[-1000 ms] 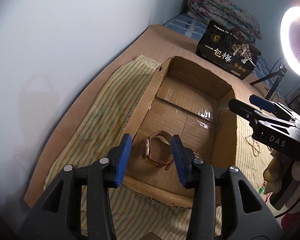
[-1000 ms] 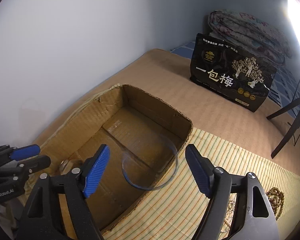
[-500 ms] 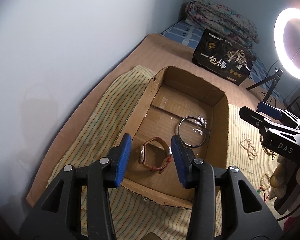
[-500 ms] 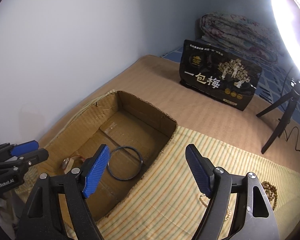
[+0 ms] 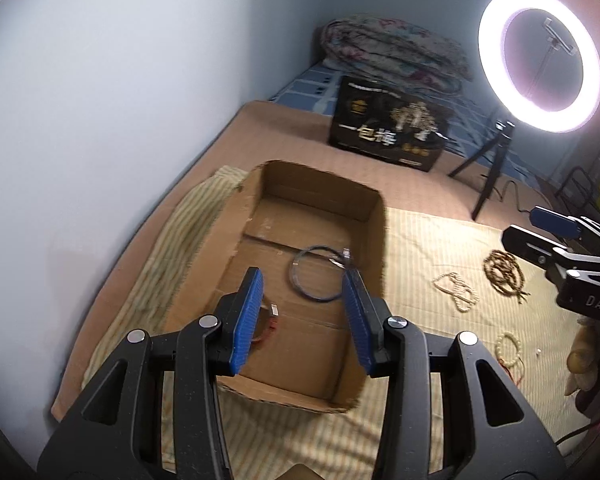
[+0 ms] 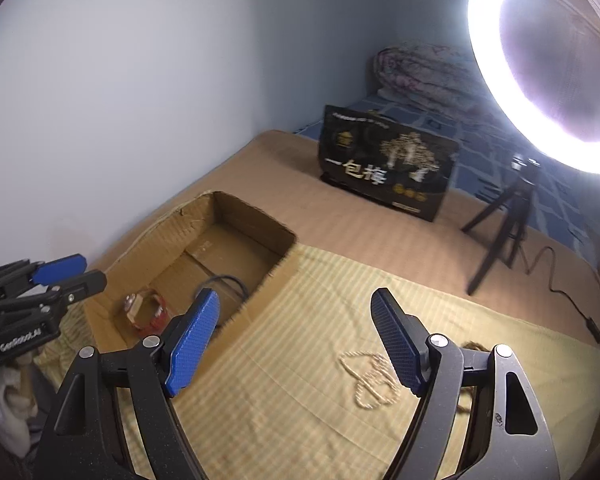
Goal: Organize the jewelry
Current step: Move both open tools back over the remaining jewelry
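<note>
Both grippers have pulled back from the open brown cardboard box (image 5: 372,216); thin dark ring bangle (image 5: 318,274) and brown-strapped wristwatch (image 6: 146,310) lie inside. Left gripper (image 5: 304,320) and right gripper (image 6: 296,344) spread, empty. Cream bead necklace (image 6: 370,378) on striped cloth right of box. Risk: loose strand slipping from pads, or catching the box wall.

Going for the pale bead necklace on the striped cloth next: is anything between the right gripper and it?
Nothing visible. The open right gripper hangs over the looped pale bead necklace on the yellow striped cloth, with only bare cloth around it. The brown cardboard box sits off to the left.
</note>
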Tool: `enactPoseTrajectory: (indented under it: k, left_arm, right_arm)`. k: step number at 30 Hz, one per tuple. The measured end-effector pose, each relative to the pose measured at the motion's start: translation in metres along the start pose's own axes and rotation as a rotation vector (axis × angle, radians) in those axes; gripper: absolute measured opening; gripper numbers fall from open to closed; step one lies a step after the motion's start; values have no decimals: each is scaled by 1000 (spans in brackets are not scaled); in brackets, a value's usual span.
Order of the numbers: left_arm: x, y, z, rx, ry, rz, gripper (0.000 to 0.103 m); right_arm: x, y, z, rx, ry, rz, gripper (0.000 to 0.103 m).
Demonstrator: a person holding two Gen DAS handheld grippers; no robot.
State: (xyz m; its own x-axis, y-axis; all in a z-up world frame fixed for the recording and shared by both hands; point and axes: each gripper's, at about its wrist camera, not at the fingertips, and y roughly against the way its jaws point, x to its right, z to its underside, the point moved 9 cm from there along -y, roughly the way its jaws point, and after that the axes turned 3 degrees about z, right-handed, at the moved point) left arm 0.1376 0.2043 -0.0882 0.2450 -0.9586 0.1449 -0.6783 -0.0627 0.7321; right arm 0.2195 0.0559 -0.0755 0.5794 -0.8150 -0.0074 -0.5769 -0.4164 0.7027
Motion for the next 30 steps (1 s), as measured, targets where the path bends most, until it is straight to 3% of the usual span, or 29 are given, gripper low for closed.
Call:
enactPoseTrajectory:
  k: [8,17,23,30]
  left_arm:
    - [55,7,16,-15,-65,79,42]
    - [138,1,57,-84,-176,188,42]
    - [176,-12,88,-155,-223,237,42]
    - [196,-28,118,-237,-252,266,42]
  right_arm:
    - [60,45,35,-2,-59,42,78]
    - [133,77,83,-38,-125,124,78]
    - [168,81,116,-76,-169,152,78]
    - [178,60,148,-158,-156,134,78]
